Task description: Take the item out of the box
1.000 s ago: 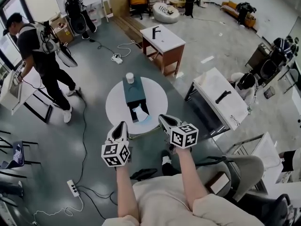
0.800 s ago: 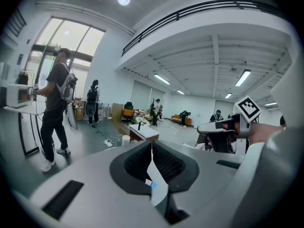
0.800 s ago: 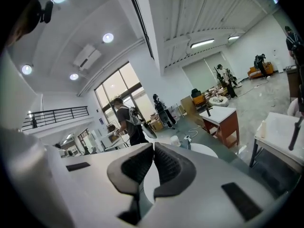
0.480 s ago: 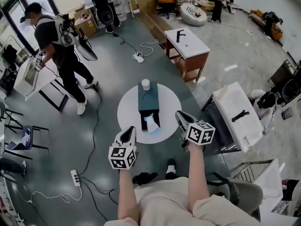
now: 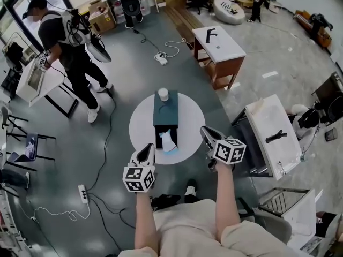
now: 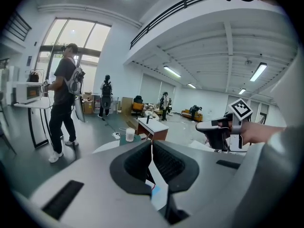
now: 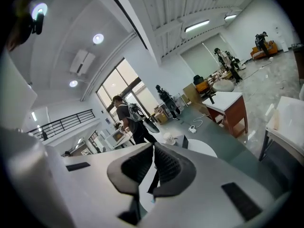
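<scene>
The left gripper [image 5: 146,150] and right gripper [image 5: 206,133] hovered near the round table [image 5: 138,127], jaws clenched, empty; a white item [image 5: 166,139] protruded from the teal box [image 5: 165,112].

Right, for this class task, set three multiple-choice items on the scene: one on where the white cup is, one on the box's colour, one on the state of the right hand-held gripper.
1. Where is the white cup?
A. On the round table, by the far end of the box
B. On the floor
C. Inside the box

2. What colour is the box?
A. Red
B. Dark blue-green
C. Yellow

3. How do the jaws of the right hand-held gripper stand?
A. Wide apart
B. Closed on the cup
C. Together, holding nothing

Answers:
1 A, the head view shows it on the white tabletop just beyond the box.
2 B, its top is dark blue-green against the white table.
3 C, its own view shows the jaw tips meeting with nothing between them.
</scene>
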Motion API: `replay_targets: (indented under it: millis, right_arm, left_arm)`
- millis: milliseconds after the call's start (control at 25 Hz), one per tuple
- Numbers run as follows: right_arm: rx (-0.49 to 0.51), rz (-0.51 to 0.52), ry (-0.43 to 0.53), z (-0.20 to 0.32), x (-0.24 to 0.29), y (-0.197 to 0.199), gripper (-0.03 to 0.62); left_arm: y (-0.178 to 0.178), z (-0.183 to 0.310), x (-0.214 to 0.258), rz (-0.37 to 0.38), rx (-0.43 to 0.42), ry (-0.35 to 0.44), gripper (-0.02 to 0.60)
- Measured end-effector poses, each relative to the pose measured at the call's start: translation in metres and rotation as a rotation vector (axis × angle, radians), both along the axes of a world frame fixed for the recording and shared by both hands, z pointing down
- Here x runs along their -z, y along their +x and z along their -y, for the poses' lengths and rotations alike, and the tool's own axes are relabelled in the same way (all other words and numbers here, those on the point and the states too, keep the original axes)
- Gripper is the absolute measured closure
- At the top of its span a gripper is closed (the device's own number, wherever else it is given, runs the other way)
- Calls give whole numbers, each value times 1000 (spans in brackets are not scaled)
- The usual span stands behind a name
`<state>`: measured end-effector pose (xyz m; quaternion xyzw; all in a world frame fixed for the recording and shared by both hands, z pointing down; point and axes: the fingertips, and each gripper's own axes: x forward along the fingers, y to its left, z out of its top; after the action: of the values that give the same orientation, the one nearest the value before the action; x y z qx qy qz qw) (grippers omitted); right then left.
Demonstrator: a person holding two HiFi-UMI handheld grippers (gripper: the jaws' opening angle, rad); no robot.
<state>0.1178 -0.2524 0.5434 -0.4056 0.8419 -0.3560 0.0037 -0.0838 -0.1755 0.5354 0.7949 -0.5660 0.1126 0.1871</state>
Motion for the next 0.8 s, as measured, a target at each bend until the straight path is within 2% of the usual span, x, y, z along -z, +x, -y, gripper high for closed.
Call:
replay_targets:
  millis: [160, 320, 520, 680, 800]
  right_arm:
    - [28, 3, -29, -1, -14, -2, 557]
    - [60, -11, -46, -8, -23, -4, 557]
    - [80, -32, -66, -9, -42, 1, 557]
    - [29, -70, -80, 5, -43, 22, 557]
    - [-13, -77, -82, 18, -45, 23, 557]
  left_arm:
    - [-9, -1, -12, 33, 4, -38, 558]
    - [-20, 4, -12, 1, 45, -39, 558]
    - [-22, 26, -21, -27, 37, -32, 558]
    - [-35, 49, -27, -62, 57, -41, 558]
    - [-44, 63, -33, -80, 61, -48, 558]
